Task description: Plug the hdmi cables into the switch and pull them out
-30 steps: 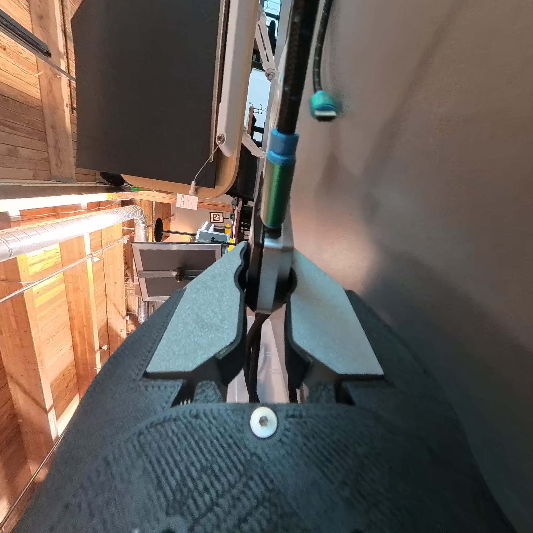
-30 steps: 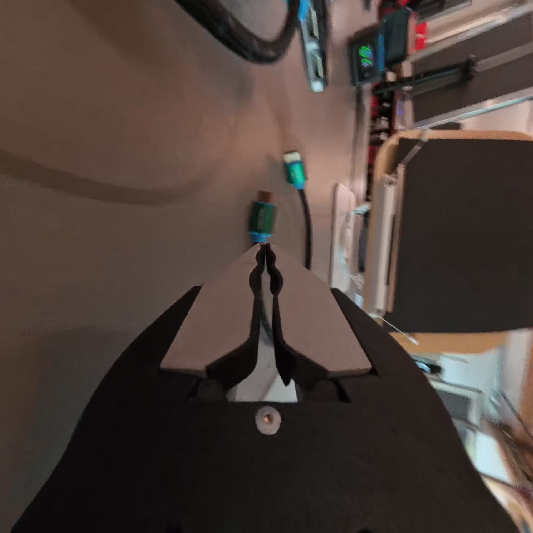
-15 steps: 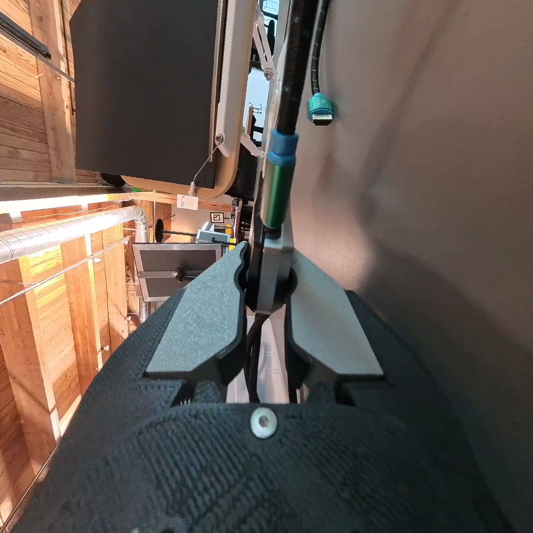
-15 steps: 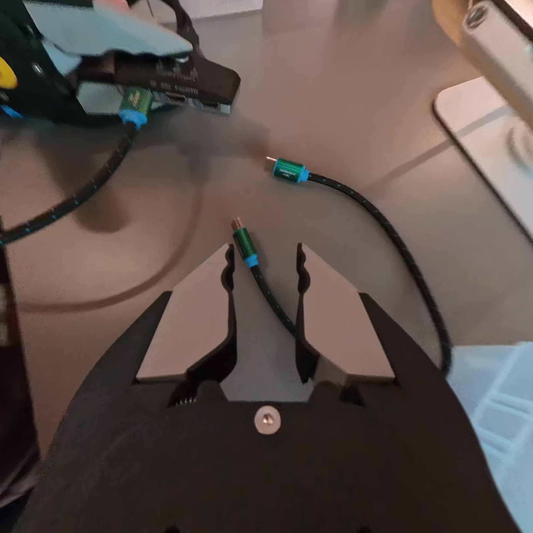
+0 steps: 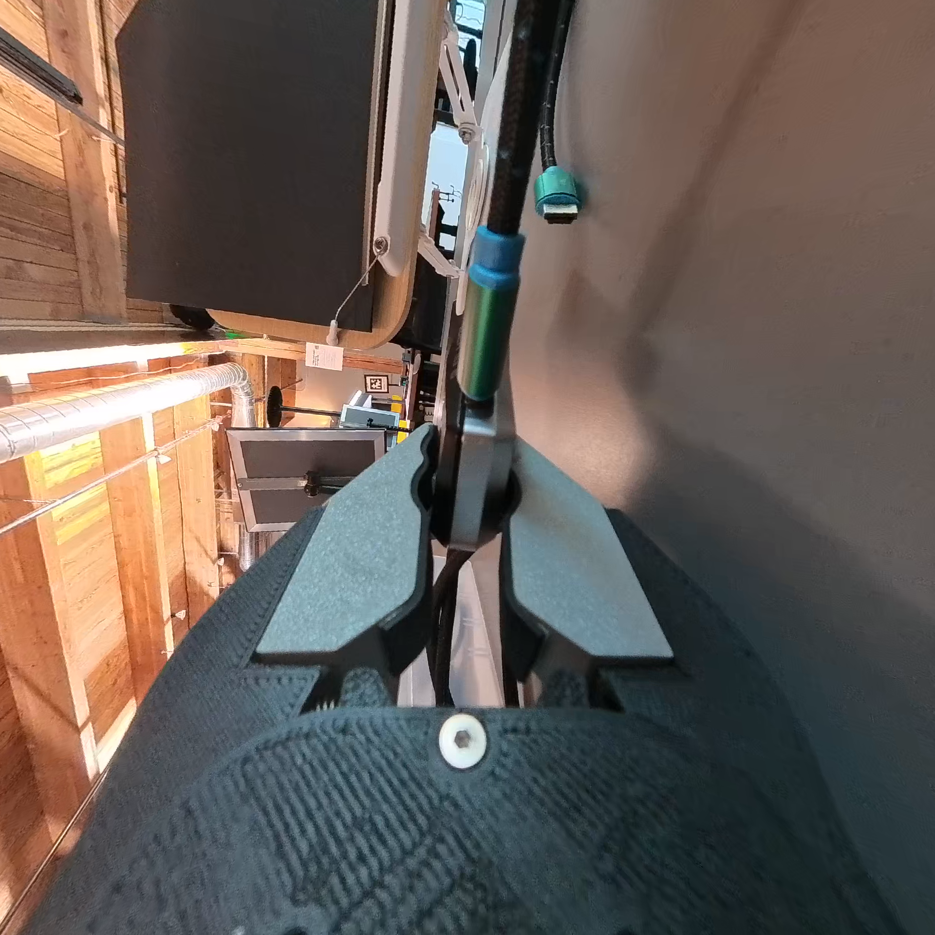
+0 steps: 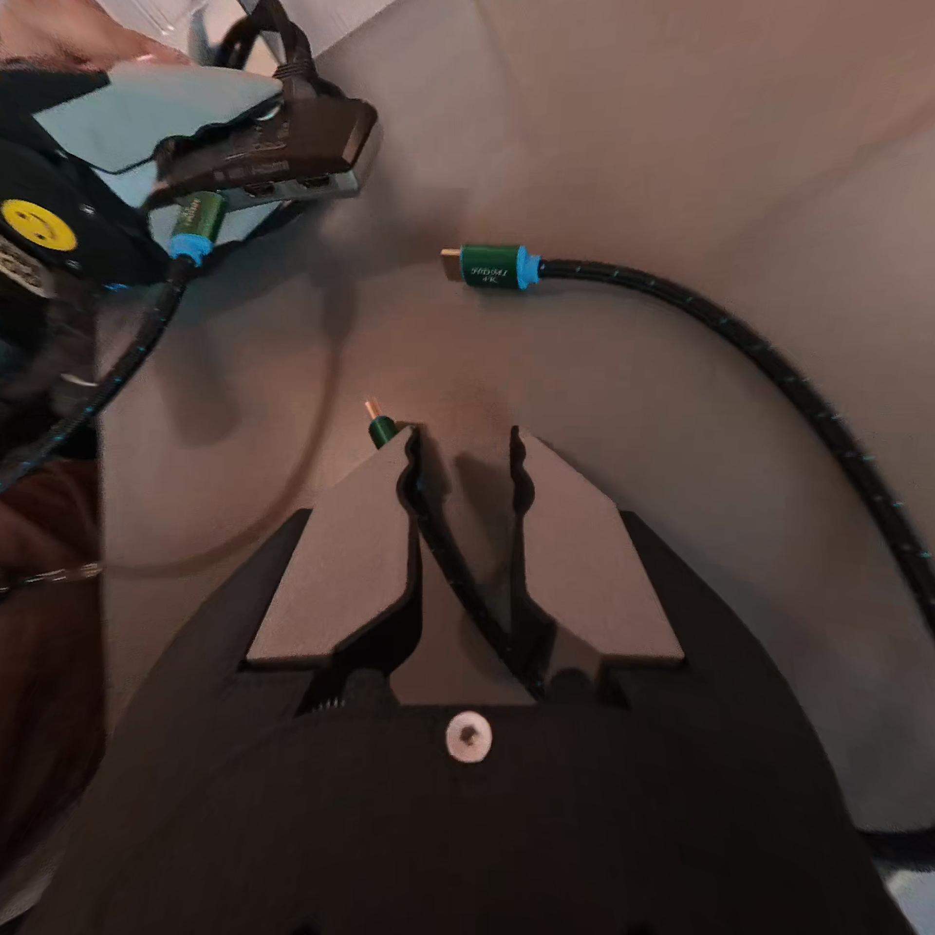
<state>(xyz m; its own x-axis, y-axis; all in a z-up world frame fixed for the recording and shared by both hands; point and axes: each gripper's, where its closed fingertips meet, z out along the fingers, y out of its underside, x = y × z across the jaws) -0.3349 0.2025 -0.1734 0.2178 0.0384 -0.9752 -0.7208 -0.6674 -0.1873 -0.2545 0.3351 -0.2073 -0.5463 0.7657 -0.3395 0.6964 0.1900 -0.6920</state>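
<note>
Released since a second ago, the loose plug (image 6: pixel 382 431) lies by the right gripper (image 6: pixel 464 439), now spread wide; left gripper (image 5: pixel 473 480) clamps the switch (image 5: pixel 475 485) beside the table (image 5: pixel 759 354).

Left wrist view: sharp, warm strip light (image 5: pixel 101 349) glaring at left edge, tabletop (image 5: pixel 759 354) dim w/ soft shadows. Right wrist view: dimmer, brownish, slight motion blur, esp. left edge; shadows under cable (image 6: pixel 759 354), possibly two. Both w/ fisheye bending at edges.
</note>
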